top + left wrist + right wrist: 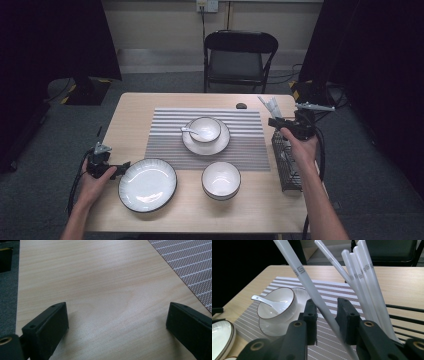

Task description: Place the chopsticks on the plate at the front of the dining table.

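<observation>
Occlusions and cut-offs. Right gripper [325,322], right gripper view: whether the pads actually press the white chopstick [312,290] between the jaws cannot be told; that chopstick's top and lower end are cut by the frame, as are the tops of the other chopsticks [364,282]. Large plate [220,337]: only a rim segment at the left edge. Wire rack [287,165], high view: its far end is hidden behind the right hand [300,145]. Left gripper [117,322], left gripper view: both jaws cropped at the bottom corners. Small dark object [241,106] on the table's far edge: too small to identify. Lettering on the chopsticks: blurred, unreadable.
</observation>
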`<move>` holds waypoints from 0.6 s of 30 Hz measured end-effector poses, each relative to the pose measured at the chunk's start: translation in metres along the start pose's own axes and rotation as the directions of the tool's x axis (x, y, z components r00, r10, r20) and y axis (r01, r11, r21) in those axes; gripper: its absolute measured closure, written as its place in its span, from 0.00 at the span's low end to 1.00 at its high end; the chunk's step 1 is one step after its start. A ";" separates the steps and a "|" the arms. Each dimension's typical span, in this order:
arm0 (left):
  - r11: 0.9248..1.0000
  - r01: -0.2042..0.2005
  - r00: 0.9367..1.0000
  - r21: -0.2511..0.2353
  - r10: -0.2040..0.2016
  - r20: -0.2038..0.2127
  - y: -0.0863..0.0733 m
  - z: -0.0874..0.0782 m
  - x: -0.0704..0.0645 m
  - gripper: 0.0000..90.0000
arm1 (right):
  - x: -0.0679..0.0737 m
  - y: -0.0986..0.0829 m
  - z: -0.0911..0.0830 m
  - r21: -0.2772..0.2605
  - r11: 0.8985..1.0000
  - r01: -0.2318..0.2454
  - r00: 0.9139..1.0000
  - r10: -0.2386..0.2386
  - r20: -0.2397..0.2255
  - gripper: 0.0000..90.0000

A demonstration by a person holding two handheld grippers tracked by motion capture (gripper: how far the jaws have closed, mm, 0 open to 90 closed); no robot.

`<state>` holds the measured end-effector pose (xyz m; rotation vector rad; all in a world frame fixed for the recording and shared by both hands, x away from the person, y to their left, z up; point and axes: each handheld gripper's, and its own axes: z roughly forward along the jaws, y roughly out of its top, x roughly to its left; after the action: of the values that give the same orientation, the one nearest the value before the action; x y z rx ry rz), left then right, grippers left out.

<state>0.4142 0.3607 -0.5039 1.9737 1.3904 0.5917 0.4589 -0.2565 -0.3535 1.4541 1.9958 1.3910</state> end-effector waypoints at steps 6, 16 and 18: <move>1.000 0.000 1.000 0.000 0.000 0.001 0.000 0.000 0.000 0.04 | 0.000 0.000 0.001 0.003 1.000 0.004 1.000 -0.004 0.008 0.79; 1.000 0.001 1.000 0.000 -0.001 -0.001 0.000 0.000 0.000 0.04 | -0.001 -0.002 0.006 0.038 0.999 0.005 1.000 -0.006 0.022 0.78; 1.000 0.000 1.000 0.001 0.000 -0.001 0.000 0.000 0.000 0.04 | -0.001 -0.002 0.006 0.035 0.999 0.001 1.000 -0.001 0.019 0.77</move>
<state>0.4139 0.3606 -0.5038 1.9745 1.3919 0.5913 0.4626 -0.2544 -0.3587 1.4750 2.0186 1.3438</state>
